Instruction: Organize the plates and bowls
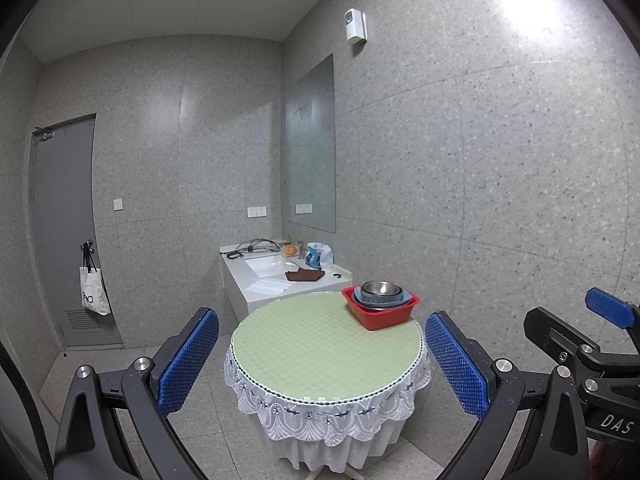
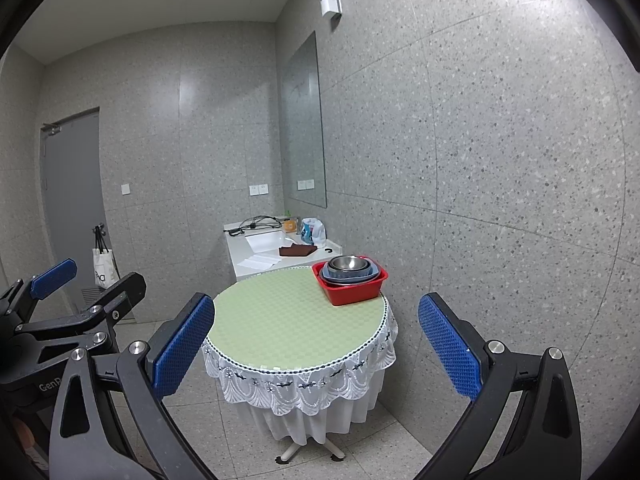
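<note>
Hovering side by side, left gripper (image 1: 322,364) and right gripper (image 2: 316,350), fingers spread apart, facing table (image 2: 280,328)

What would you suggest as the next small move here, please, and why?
Probably bring both grippers forward toward the red basin at the far right edge of the round table. The left hand-held gripper and right hand-held gripper are both open, hold nothing, and sit well short of the table, while the metal bowl and other dishes are stacked inside the basin.
</note>
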The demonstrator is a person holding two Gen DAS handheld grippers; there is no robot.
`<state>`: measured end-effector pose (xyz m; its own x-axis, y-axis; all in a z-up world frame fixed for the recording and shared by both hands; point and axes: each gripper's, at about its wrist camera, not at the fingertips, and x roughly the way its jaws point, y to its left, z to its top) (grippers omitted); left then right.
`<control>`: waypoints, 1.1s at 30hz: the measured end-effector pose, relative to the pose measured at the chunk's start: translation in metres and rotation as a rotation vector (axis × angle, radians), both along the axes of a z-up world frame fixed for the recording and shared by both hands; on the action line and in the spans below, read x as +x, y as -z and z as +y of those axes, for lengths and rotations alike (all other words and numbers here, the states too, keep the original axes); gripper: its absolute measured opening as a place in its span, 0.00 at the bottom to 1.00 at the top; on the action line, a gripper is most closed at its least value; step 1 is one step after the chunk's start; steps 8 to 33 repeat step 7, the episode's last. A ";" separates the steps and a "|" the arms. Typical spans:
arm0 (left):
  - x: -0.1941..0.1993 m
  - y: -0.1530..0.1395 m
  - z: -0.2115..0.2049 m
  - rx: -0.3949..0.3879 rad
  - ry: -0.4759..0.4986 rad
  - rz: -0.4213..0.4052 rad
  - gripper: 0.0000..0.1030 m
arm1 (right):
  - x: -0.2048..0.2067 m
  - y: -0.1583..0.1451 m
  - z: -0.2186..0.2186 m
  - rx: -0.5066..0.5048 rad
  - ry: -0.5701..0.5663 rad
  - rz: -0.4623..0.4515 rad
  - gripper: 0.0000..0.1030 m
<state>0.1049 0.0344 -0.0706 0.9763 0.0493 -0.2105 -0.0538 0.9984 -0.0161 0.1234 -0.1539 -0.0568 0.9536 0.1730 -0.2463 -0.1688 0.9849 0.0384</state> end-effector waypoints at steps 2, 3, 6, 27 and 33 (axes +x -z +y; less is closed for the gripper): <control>0.004 0.000 -0.001 0.001 -0.003 0.001 0.99 | 0.002 0.001 0.001 0.000 -0.001 0.001 1.00; 0.005 0.000 -0.001 0.001 -0.003 0.002 0.99 | 0.004 0.001 0.001 0.000 -0.002 0.002 1.00; 0.012 0.001 -0.002 0.002 -0.004 0.006 0.99 | 0.009 0.003 0.002 0.002 -0.005 0.005 1.00; 0.015 0.001 -0.001 0.002 -0.004 0.007 0.99 | 0.011 0.003 0.002 0.002 -0.005 0.006 1.00; 0.015 0.001 -0.001 0.002 -0.004 0.007 0.99 | 0.011 0.003 0.002 0.002 -0.005 0.006 1.00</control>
